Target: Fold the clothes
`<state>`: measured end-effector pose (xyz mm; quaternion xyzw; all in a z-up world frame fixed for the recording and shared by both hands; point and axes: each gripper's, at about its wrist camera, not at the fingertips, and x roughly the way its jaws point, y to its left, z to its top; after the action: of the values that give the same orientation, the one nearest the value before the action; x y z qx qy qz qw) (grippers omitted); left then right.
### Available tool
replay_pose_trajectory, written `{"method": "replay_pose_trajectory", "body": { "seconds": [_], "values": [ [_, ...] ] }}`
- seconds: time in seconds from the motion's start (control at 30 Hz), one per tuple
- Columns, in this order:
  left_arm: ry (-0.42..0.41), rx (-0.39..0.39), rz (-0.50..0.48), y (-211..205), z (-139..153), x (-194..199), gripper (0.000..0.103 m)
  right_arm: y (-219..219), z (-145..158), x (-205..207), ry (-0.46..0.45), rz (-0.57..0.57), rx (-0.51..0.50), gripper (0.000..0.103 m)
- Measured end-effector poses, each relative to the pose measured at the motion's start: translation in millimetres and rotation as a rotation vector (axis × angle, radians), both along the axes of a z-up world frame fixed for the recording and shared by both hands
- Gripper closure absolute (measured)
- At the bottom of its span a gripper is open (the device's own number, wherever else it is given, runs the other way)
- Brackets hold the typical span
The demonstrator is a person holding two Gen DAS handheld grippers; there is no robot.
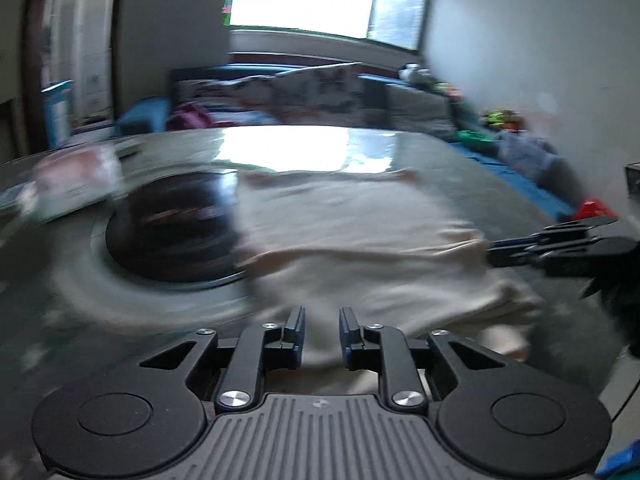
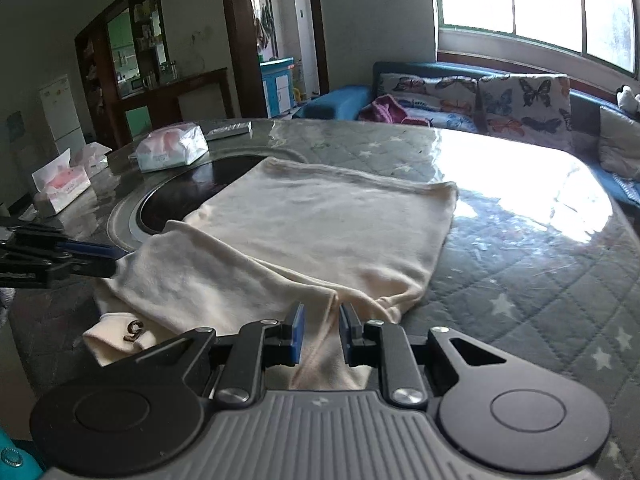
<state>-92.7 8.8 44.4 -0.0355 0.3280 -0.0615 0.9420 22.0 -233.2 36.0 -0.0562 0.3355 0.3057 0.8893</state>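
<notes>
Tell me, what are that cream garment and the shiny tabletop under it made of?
The cream garment looks like soft knit cotton or a similar jersey: matte, limp, with gentle creases and a stitched hem. The tabletop seems to be a quilted star-print cloth under a clear glossy sheet, glass or plastic, since it mirrors the window glare; which of the two I cannot tell.

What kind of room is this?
Most likely a home living and dining room: a sofa with butterfly cushions under the window, and a fridge at the back.
</notes>
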Motion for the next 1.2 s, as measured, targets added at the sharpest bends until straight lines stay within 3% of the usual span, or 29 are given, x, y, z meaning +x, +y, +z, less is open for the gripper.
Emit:
{"method": "replay_pose_trajectory", "body": {
  "seconds": [0.07, 0.37, 0.47, 0.6, 0.7, 0.9, 1.03, 1.2],
  "values": [
    [0.004, 0.010, 0.022, 11, -2, -8, 0.067, 4, -4, 3, 0.011, -0.003, -0.011, 0.085],
    [0.002, 0.052, -0.008, 7, -14, -16, 0.069, 10, -9, 4, 0.017, -0.045, -0.028, 0.085],
    [-0.002, 0.048, -0.011, 8, -15, -16, 0.074, 11, -8, 4, 0.011, -0.054, -0.033, 0.085],
    [-0.016, 0.065, -0.032, 4, -16, -16, 0.092, 12, -9, 6, 0.016, -0.058, -0.035, 0.085],
    [-0.019, 0.066, -0.033, 3, -16, -15, 0.097, 13, -9, 6, 0.027, -0.053, -0.022, 0.086],
    [-0.028, 0.085, -0.033, 2, -14, -17, 0.100, 15, -5, 1, -0.014, -0.065, -0.043, 0.101],
    [-0.024, 0.092, -0.033, 4, -16, -16, 0.100, 12, 3, 0, -0.053, -0.094, -0.054, 0.102],
    [-0.010, 0.103, -0.032, 4, -19, -15, 0.100, 6, -3, 8, -0.007, -0.120, -0.028, 0.100]
  ]
}}
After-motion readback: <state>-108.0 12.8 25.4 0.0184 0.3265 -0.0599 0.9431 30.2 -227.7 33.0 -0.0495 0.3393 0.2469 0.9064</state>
